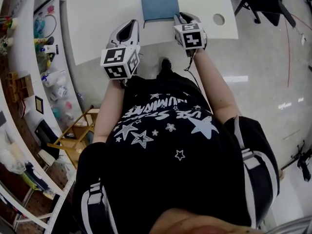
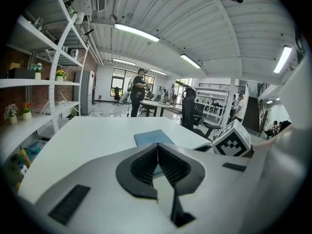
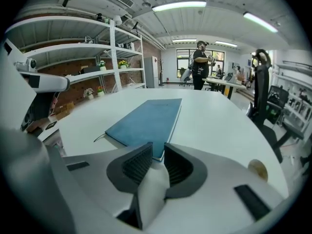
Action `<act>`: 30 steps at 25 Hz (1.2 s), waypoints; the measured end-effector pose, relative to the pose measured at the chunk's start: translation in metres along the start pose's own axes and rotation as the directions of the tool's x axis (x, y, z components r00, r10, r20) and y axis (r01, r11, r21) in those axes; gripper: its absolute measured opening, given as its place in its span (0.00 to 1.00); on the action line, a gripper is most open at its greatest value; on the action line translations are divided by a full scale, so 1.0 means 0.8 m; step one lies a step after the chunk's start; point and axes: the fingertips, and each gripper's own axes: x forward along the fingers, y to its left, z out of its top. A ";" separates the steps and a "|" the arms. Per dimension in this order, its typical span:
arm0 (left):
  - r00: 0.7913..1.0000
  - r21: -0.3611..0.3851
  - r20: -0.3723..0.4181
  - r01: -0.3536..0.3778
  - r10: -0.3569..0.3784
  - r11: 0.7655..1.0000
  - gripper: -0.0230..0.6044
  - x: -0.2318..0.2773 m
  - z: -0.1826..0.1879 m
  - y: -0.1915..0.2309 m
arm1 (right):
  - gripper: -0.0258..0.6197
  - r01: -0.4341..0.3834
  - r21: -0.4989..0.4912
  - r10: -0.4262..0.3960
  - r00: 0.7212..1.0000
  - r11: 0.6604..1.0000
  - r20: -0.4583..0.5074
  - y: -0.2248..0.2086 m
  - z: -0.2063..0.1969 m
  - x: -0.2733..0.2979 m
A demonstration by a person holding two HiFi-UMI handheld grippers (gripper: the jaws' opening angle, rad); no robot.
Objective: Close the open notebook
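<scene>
The right hand-held gripper [image 3: 158,147] is held with its jaws a narrow gap apart, and nothing is gripped between the ribbed pads; only the near corner of the notebook [image 3: 146,118] is seen through the gap, beyond the tips. From the head view this hand-held gripper [image 1: 181,17] is found at the notebook's near right corner, pointed downward at the table [image 1: 97,13]; whether its tips touch the cover cannot be told from these views. The left hand-held gripper [image 2: 158,145] is shown with its jaws brought together at the tips and nothing is held in them. It is seen in the head view [image 1: 132,23] just left of the notebook's near edge, over the table's edge. The notebook [image 1: 159,1] is blue, is lying flat and closed on the white table [image 3: 214,126], and is placed between the two hand-held grippers and ahead of them; a thin dark strand is seen sticking out at its near left corner [image 3: 100,136]. A round hole [image 1: 219,19] is set into the table to the right of the right hand-held gripper. Open shelves [image 3: 73,62] loaded with small items are seen along the left side, and a standing person [image 3: 200,65] and an office chair [image 3: 261,91] are visible past the table's far end.
</scene>
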 end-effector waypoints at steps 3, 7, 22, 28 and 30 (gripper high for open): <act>1.000 0.005 0.006 -0.003 0.003 1.000 0.06 -0.008 0.002 0.007 | 0.13 0.016 0.017 -0.017 0.999 1.000 0.032 0.001 0.007 -0.008; 0.999 0.008 0.037 -0.008 0.008 1.000 0.06 -0.024 0.011 0.025 | 0.13 0.044 0.045 -0.048 0.994 0.998 0.103 0.004 0.029 -0.031; 0.988 0.027 0.121 0.094 -0.097 0.995 0.06 -0.124 0.043 0.127 | 0.05 0.078 0.009 -0.077 0.948 0.997 0.309 0.171 0.122 -0.098; 0.976 0.039 0.124 0.177 -0.181 0.983 0.06 -0.166 0.040 0.160 | 0.05 0.144 0.025 -0.144 0.936 0.989 0.321 0.243 0.119 -0.123; 0.970 0.043 0.122 0.207 -0.211 0.977 0.06 -0.179 0.037 0.164 | 0.05 0.166 0.028 -0.167 0.936 0.986 0.311 0.262 0.110 -0.131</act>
